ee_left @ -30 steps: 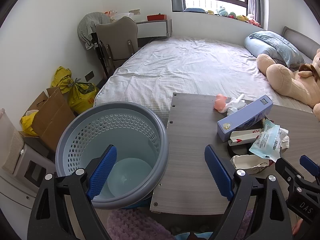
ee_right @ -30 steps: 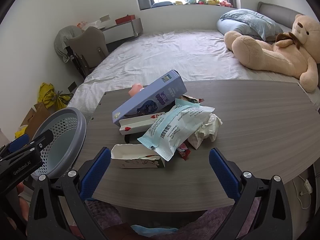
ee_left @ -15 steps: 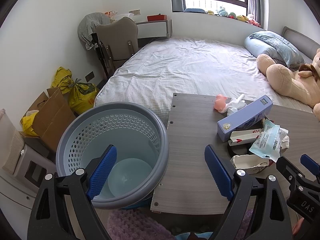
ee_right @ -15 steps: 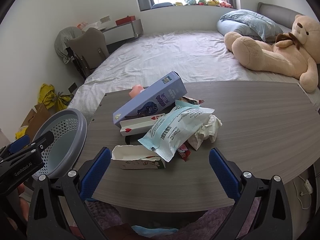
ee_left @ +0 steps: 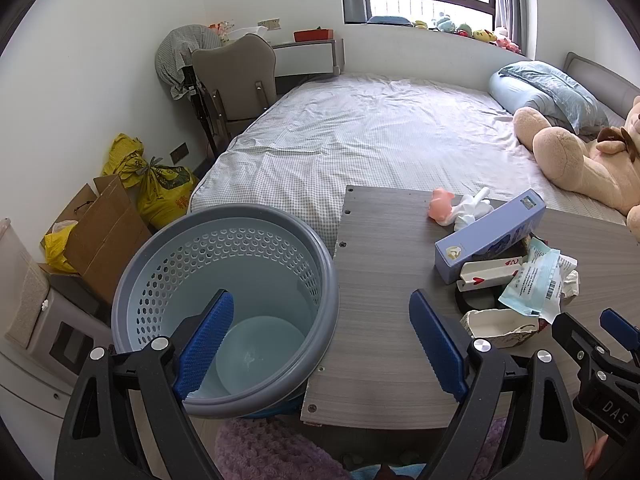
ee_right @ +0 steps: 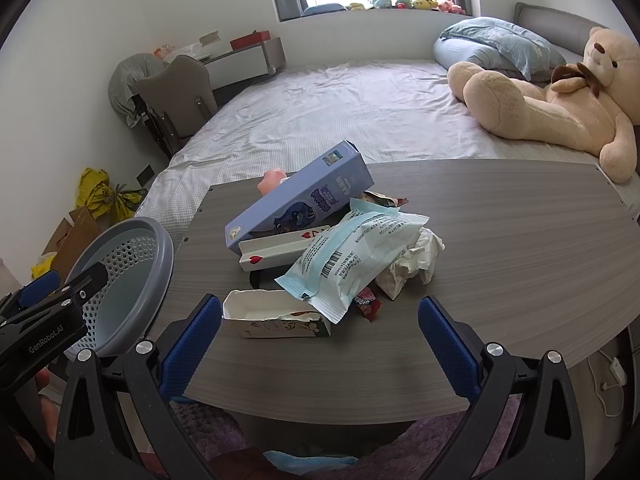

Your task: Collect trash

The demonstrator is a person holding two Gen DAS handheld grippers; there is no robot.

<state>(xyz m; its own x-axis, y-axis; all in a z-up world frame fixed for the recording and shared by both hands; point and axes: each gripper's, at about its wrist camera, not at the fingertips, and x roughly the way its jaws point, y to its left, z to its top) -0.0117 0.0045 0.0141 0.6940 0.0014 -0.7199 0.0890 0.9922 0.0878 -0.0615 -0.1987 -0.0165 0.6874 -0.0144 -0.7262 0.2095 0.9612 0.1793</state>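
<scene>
A pile of trash lies on the grey wooden table: a tall lilac box, a white card box with a red heart, a light blue wrapper, crumpled tissue, an open white carton and a small red wrapper. An empty grey perforated basket stands against the table's left end. My left gripper is open above the basket rim and table corner. My right gripper is open just in front of the white carton, holding nothing.
A pink toy and a white object sit at the table's far edge. Behind is a bed with a teddy bear. A chair, yellow bags and cardboard stand at the left wall.
The right gripper has crept slightly forward toward the pile. The left gripper has stayed nearly still.
</scene>
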